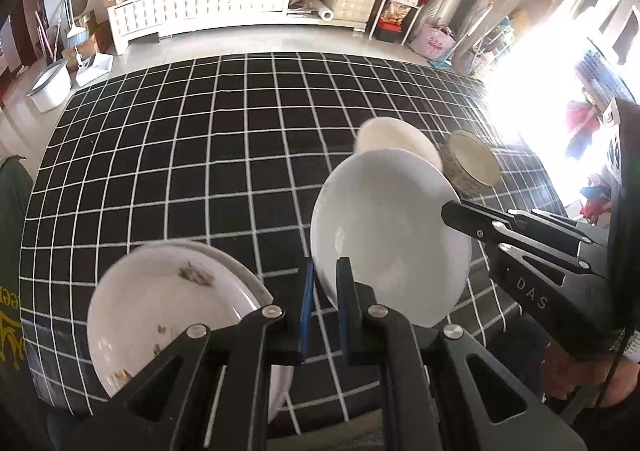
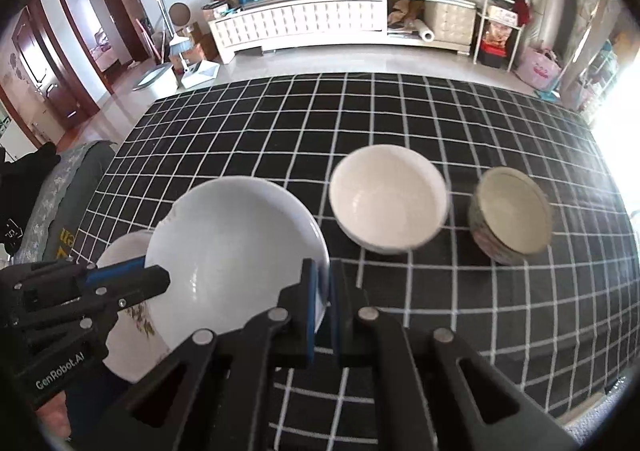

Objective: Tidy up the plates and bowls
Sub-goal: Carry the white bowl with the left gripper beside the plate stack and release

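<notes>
A clean white plate [image 1: 392,235] hangs tilted above the black checked tablecloth. My left gripper [image 1: 324,275] is shut on its near rim, and my right gripper [image 1: 450,211] is shut on the opposite rim. The right wrist view shows the same plate [image 2: 232,251] pinched by the right gripper [image 2: 325,283], with the left gripper [image 2: 160,279] clamping its left edge. Below at the left lies a dirty plate [image 1: 168,311] with food scraps, resting on another plate. Behind stand a white bowl [image 2: 388,199] and a patterned bowl [image 2: 512,215].
The checked tablecloth [image 2: 280,139] covers the whole table. Its far edge meets a pale floor with a long white cabinet [image 2: 304,23] beyond. A person's hand [image 1: 576,375] holds the right gripper, and green clothing [image 1: 12,251] shows at the left edge.
</notes>
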Demonstrator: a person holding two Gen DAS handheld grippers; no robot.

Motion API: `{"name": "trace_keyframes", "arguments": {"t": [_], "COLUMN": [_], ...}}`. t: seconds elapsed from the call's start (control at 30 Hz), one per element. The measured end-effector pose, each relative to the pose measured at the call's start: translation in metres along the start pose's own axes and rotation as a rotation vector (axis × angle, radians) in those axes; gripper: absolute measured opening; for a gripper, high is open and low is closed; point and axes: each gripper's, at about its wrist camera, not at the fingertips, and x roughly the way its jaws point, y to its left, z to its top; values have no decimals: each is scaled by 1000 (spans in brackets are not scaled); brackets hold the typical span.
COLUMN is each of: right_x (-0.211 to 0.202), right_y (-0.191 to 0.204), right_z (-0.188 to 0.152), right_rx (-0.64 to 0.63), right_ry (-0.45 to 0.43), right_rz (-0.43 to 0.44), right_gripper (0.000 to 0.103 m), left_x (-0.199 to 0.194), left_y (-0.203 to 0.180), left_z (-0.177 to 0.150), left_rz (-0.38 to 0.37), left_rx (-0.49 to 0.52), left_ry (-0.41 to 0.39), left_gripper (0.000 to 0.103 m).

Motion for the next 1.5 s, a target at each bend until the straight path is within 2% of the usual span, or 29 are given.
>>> {"name": "trace_keyframes", "arguments": {"t": [0.37, 0.53, 0.8, 1.17, 1.33, 1.5], "right_x": [-2, 8, 33, 39, 40, 34], "right_y": [-15, -15, -20, -26, -27, -27], "right_z": [-37, -55, -74, -78, -77, -73], "right_rx": [66, 78, 113, 127, 132, 115], "right_ry": [42, 79, 150, 170, 170, 148], "right_rz": [5, 12, 21, 24, 38, 13], "right_gripper": [9, 9, 9, 9, 9, 9], "left_x": [6, 19, 42, 61, 62, 52], "left_y": [-31, -32, -30, -29, -28, -26], "left_z": [-42, -57, -74, -73, -72, -68], "left_rz": [-18, 10, 7, -7, -7, 0], "left_rx": [9, -13, -38, -50, -48, -44], "left_ry": [45, 75, 132, 168, 162, 129], "left_gripper": [9, 9, 9, 9, 9, 9]}}
